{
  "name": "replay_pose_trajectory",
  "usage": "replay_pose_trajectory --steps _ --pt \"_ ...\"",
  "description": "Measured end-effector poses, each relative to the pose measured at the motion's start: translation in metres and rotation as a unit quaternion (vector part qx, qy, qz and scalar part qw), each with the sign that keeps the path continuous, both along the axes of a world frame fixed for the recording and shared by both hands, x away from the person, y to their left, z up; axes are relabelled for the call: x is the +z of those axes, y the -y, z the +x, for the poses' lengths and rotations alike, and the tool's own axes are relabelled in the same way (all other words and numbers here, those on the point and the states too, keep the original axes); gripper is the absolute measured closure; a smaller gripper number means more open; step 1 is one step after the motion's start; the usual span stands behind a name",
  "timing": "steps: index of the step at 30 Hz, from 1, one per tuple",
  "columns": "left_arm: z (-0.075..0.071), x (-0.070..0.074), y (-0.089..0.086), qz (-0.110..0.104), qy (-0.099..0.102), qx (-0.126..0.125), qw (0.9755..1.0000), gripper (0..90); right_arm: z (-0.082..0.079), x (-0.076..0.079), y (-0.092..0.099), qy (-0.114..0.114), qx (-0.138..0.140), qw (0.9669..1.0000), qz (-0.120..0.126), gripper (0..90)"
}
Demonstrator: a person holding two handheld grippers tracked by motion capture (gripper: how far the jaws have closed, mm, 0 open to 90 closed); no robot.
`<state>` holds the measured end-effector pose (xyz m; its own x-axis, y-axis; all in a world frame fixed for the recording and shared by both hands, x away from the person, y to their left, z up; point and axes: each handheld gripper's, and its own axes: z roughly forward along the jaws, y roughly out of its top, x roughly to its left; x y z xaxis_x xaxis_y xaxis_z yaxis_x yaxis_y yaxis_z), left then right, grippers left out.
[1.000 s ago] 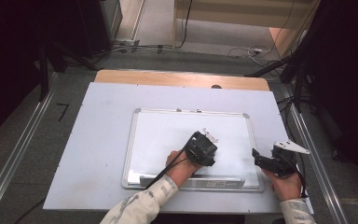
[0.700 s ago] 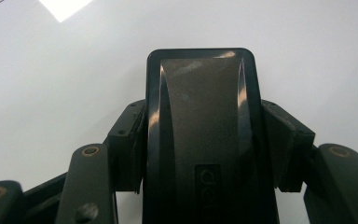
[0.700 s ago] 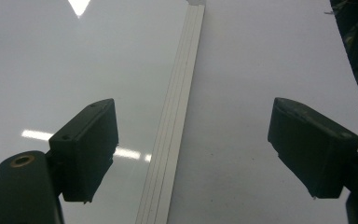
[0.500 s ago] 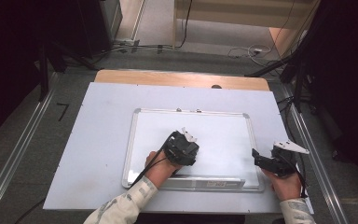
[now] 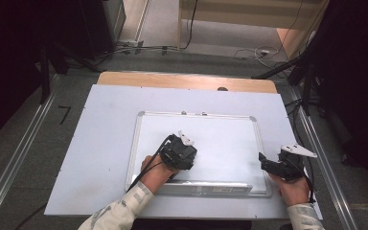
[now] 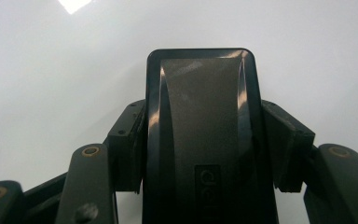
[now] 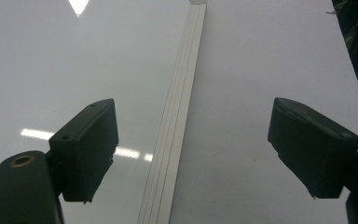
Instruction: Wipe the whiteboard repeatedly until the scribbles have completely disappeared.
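Left gripper (image 5: 179,152) is mine to watch first: it sits over the lower left part of the whiteboard (image 5: 220,139), and its jaws are clamped on a black eraser (image 6: 203,135). In the left gripper view I see the pads (image 6: 130,149) pressing both long sides of that eraser, whose rounded far end lies over the clean white surface of the board. From the high view the gripper has moved leftward across the board since a second ago, when it was nearer the board's middle.

I hold the right gripper (image 5: 280,166) at the board's right edge, near its lower right corner. Its jaws stand wide apart with nothing between them. In the right gripper view I see the board's silver frame (image 7: 177,116) running up between the two pads, with the glossy board on one side and the pale table sheet (image 5: 105,124) on the other.

The whiteboard lies flat on that sheet, roughly central, with its tray edge toward the person's forearms.
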<state>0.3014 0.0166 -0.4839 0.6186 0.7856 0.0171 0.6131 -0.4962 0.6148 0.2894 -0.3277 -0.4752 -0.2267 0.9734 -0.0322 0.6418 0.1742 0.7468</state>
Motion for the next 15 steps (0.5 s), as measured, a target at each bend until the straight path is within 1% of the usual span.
replay_pose_trajectory --steps 3,4,5,6,10,11,14,15 --pt "-0.001 0.000 0.005 0.000 -0.001 -0.001 1.0000 40.9 0.001 0.000 -0.001 -0.002 -0.001 1.0000 0.000 14.7" --pt "-0.003 0.000 0.014 0.001 0.001 -0.008 1.0000 40.9 0.001 0.000 -0.001 -0.001 0.000 1.0000 -0.001 14.7" --pt "-0.003 0.000 0.018 -0.001 0.002 -0.008 1.0000 40.9 0.001 0.000 -0.001 -0.001 0.000 1.0000 -0.001 14.7" --pt "-0.003 0.000 0.018 -0.001 0.002 -0.008 1.0000 40.9 0.001 0.000 -0.002 -0.001 0.000 1.0000 -0.001 14.7" --pt "-0.005 0.000 0.038 0.000 0.003 -0.018 0.9998 41.0 0.001 0.000 -0.001 -0.001 0.000 1.0000 0.000 14.7" --pt "-0.005 0.000 0.038 0.000 0.003 -0.018 0.9998 41.0 0.001 0.000 -0.001 -0.001 0.000 1.0000 0.000 14.7" --pt "-0.004 -0.001 0.050 -0.002 0.005 -0.022 0.9997 40.9 0.000 0.000 -0.001 -0.002 -0.001 1.0000 0.001 14.7" --pt "-0.004 -0.001 0.050 -0.002 0.005 -0.022 0.9997 41.0 0.000 0.000 -0.001 -0.002 -0.001 1.0000 0.001 14.7"
